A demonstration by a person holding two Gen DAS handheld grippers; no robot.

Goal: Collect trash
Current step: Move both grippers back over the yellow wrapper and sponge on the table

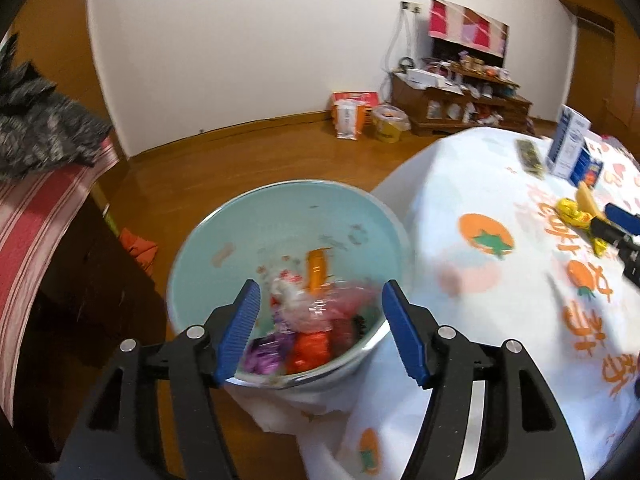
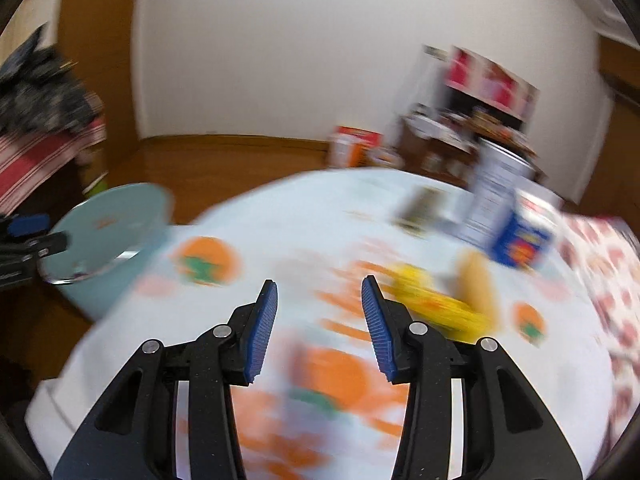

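Observation:
A pale blue bin (image 1: 256, 224) stands on the floor beside the table, with several crumpled wrappers (image 1: 308, 320) heaped in it. My left gripper (image 1: 320, 332) hovers over the bin's mouth, open, nothing between its blue pads. In the blurred right wrist view my right gripper (image 2: 320, 328) stands open above the white tablecloth (image 2: 280, 220), empty. A yellow wrapper (image 2: 432, 300) and a tan piece (image 2: 478, 284) lie on the cloth just right of its right finger. The left wrist view shows the yellow wrapper (image 1: 574, 212) and the right gripper's fingers (image 1: 620, 220) at the far right.
On the table's far side stand a white and blue carton (image 1: 568, 144), a blue box (image 1: 588, 168) and a dark flat packet (image 1: 530, 156). A striped red cloth (image 1: 36, 216) covers furniture at left. Boxes (image 1: 352, 114) and a cluttered low shelf (image 1: 460, 100) line the wall.

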